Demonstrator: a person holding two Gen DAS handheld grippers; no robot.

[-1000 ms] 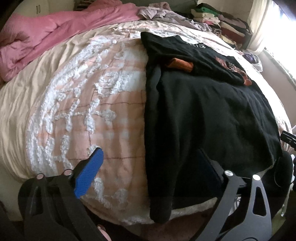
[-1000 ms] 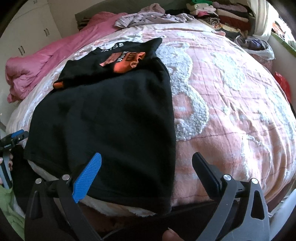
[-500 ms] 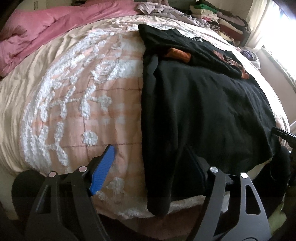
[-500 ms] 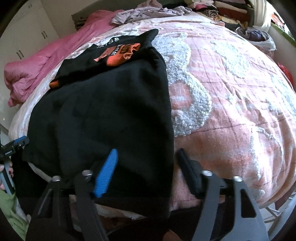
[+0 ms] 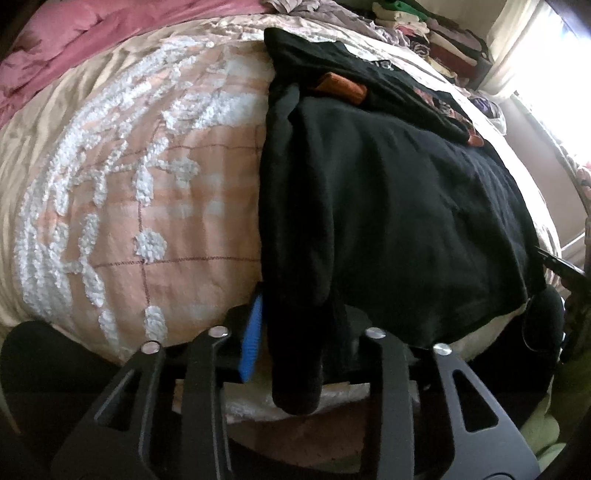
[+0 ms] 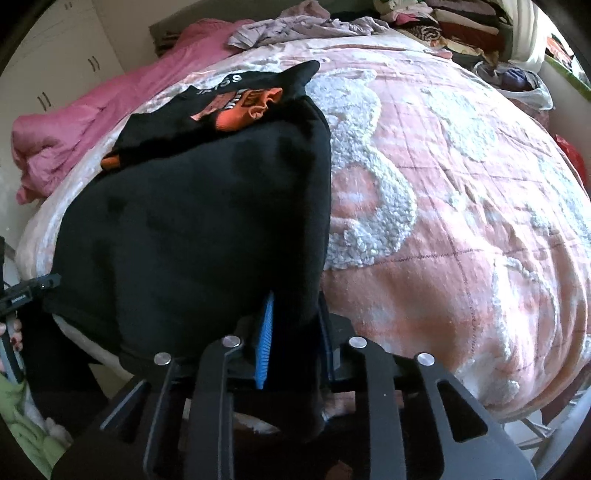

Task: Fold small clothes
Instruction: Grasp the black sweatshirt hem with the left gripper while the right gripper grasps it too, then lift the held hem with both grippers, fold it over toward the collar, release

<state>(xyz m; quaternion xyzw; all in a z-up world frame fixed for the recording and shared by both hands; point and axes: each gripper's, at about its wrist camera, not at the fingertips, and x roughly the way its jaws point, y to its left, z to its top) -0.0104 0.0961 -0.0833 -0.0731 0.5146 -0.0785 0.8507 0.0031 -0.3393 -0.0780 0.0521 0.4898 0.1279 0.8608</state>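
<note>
A black garment (image 5: 406, 206) lies flat on the pink and white blanket (image 5: 147, 184), its near hem hanging over the bed's edge. My left gripper (image 5: 295, 332) is closing on its near left corner; the blue pad (image 5: 253, 339) presses the fabric, which hides the other finger. In the right wrist view the same garment (image 6: 207, 229) has its near right corner pinched in my right gripper (image 6: 295, 339), whose jaws are also closing. A black shirt with orange print (image 6: 236, 107) lies at the garment's far end.
A pink duvet (image 6: 74, 140) is bunched at the head of the bed. Lilac clothes (image 6: 295, 26) and a stack of folded clothes (image 5: 436, 40) lie at the far side. White cupboards (image 6: 55, 55) stand behind. A plastic bag (image 6: 524, 85) sits far right.
Both grippers' jaws have come together from wide open onto the near corners of the black garment. The garment's hem now bunches between the fingers.
</note>
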